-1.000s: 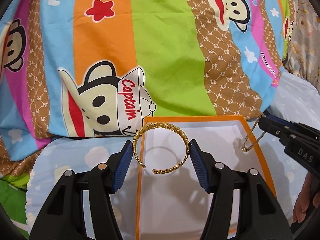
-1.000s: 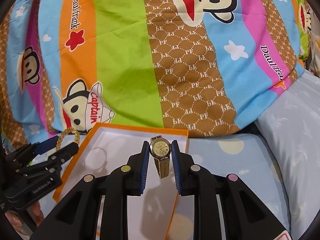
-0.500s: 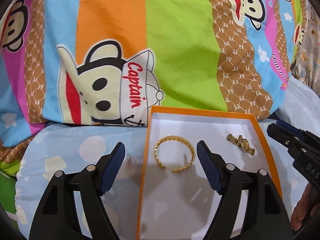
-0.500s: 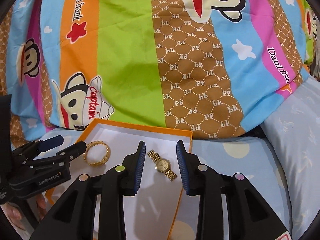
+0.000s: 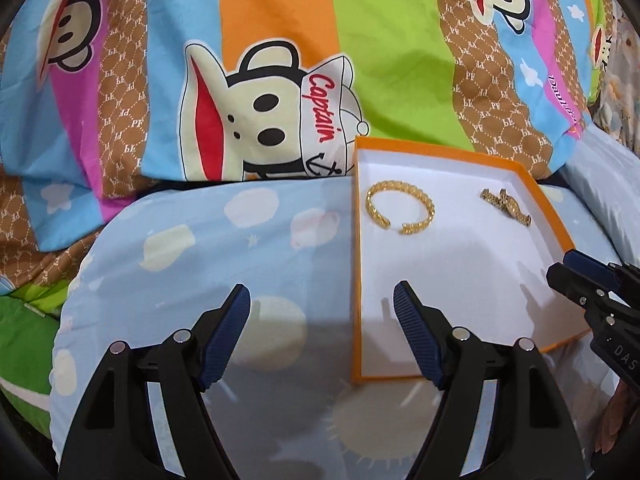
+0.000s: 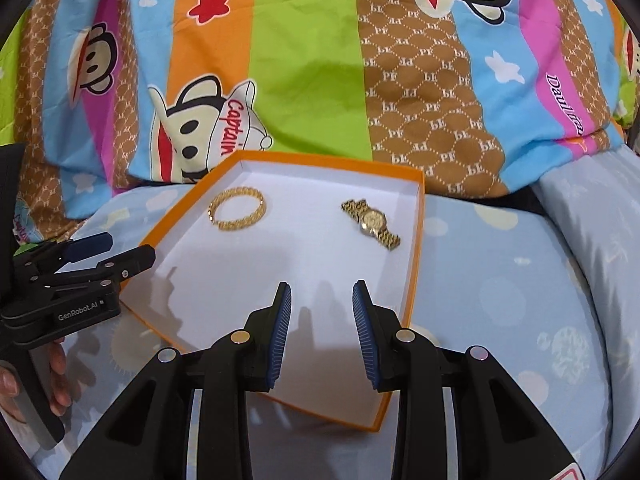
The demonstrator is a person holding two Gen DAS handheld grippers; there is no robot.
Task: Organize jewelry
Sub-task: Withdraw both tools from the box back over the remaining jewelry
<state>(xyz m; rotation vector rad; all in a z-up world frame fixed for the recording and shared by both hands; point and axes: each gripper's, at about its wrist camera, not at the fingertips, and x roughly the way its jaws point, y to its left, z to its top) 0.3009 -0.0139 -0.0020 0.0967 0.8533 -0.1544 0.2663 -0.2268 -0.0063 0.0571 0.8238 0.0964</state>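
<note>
Left wrist view: the left gripper (image 5: 322, 336) hangs over the pale blue pillow (image 5: 224, 248), its fingers (image 5: 226, 340) spread wide with nothing between them. Its right finger overlaps the near left edge of the orange box (image 5: 536, 188). The gold bangle (image 5: 400, 210) lies flat on the white floor of the box, toward the far left corner, well clear of the fingers. The gold watch (image 5: 506, 206) lies to the right of it, apart from it and close to the right wall. The right gripper (image 5: 580, 284) pokes in from the right edge, just beside the box rim.

Right wrist view: the right gripper (image 6: 322, 332) sits over the near part of the box (image 6: 418, 240), fingers (image 6: 280, 340) parted by a modest gap and holding nothing. The watch (image 6: 370, 220) rests face up, strap stretched out, near the right wall; the bangle (image 6: 237, 214) lies toward the far left. The left gripper (image 6: 120, 252) and part of a hand (image 6: 56, 376) show at the left edge.

Both pieces appear placed, so the step in hand looks like clearing away from the box. To do it well, each gripper should probably leave with fingers parted and pass above the rim: the box sits on soft bedding and would likely tip or slide at a nudge, sending the loose pieces together. If more jewelry remains, I would keep the free middle of the box for it.
</note>
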